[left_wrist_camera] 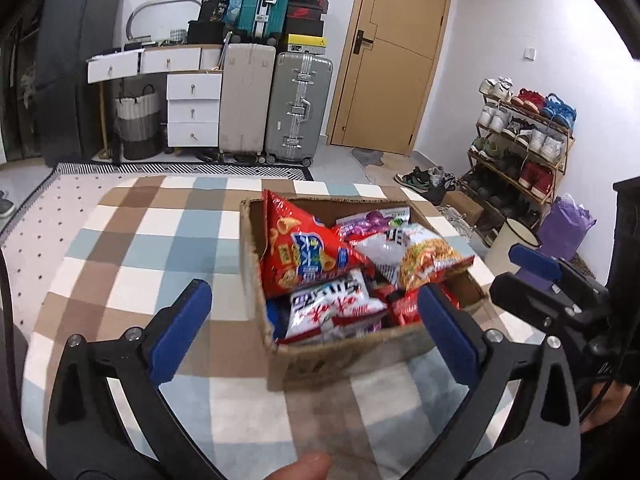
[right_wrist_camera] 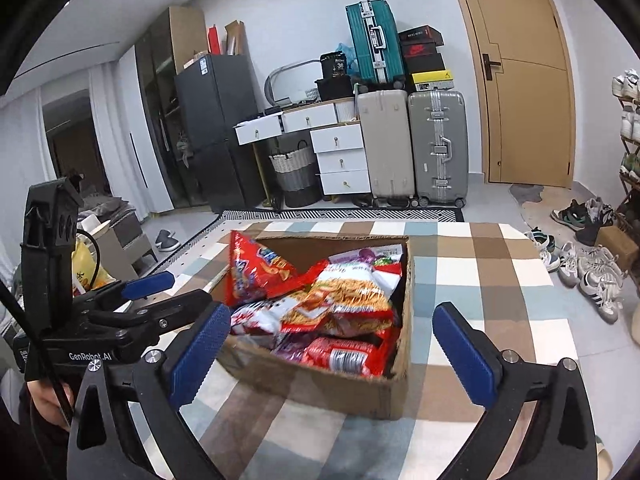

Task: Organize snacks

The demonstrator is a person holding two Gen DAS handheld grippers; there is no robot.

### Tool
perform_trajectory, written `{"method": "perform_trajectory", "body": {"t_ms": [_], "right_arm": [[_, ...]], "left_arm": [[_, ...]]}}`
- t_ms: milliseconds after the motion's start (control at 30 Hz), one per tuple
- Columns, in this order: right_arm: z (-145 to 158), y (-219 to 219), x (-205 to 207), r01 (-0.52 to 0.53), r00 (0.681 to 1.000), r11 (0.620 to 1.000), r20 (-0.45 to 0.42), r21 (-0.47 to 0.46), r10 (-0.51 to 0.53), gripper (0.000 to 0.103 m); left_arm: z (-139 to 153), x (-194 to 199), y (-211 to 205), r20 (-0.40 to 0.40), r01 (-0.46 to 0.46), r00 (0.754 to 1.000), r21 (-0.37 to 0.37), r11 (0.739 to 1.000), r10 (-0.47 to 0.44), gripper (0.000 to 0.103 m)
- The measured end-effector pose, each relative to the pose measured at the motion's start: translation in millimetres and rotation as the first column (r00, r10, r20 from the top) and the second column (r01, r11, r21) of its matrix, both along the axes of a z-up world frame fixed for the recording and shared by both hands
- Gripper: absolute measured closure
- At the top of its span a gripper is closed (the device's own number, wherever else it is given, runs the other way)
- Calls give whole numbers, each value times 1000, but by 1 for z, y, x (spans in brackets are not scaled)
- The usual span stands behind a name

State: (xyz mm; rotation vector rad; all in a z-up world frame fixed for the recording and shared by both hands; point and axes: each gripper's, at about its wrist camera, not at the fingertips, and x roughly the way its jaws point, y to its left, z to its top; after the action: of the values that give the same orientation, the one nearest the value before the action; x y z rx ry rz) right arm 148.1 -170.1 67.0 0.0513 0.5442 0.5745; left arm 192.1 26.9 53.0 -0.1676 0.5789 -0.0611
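Observation:
A brown cardboard box [left_wrist_camera: 344,356] stands on the checked tablecloth [left_wrist_camera: 132,248] and holds several snack bags. A red bag of cone snacks [left_wrist_camera: 304,248] leans at its back left; a noodle-snack bag [left_wrist_camera: 430,258] and a white and red bag [left_wrist_camera: 332,308] lie beside it. My left gripper [left_wrist_camera: 316,328] is open and empty, hovering above the box's near side. In the right wrist view the box [right_wrist_camera: 352,392] sits just ahead, with the noodle-snack bag [right_wrist_camera: 352,296] on top. My right gripper [right_wrist_camera: 332,352] is open and empty over the box's near edge. The left gripper [right_wrist_camera: 152,292] shows at the left.
Suitcases [left_wrist_camera: 276,108], white drawers [left_wrist_camera: 192,108] and a woven basket [left_wrist_camera: 138,124] stand against the far wall by a wooden door [left_wrist_camera: 392,60]. A shoe rack [left_wrist_camera: 520,140] and loose shoes are on the right. A dark fridge [right_wrist_camera: 216,132] stands at the back left.

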Motion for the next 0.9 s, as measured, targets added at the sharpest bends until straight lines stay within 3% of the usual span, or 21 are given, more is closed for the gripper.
{"method": "perform_trajectory", "body": {"t_ms": [200,467,667,900], "right_arm": [[-7,-4,-29,-12,999,1000,40,1,12,0],[-25,-13,-58,-24,996,1000,89,20,22,0],[-37,-19,-70,-30,991,999,132,40,25,0],[-47,-19,-83,-33,984,999,176,35,26,0]], "left_arm": [[-4,-32,-3,29,-21,999,31,999,21,1],[-20,-69,-5,127,-64,990,49,997,57,1],[-38,-75,-6,135,-67,989,69,995,57,1],[-50,-86,-10,206,-81,977,81,993,63,1]]}}
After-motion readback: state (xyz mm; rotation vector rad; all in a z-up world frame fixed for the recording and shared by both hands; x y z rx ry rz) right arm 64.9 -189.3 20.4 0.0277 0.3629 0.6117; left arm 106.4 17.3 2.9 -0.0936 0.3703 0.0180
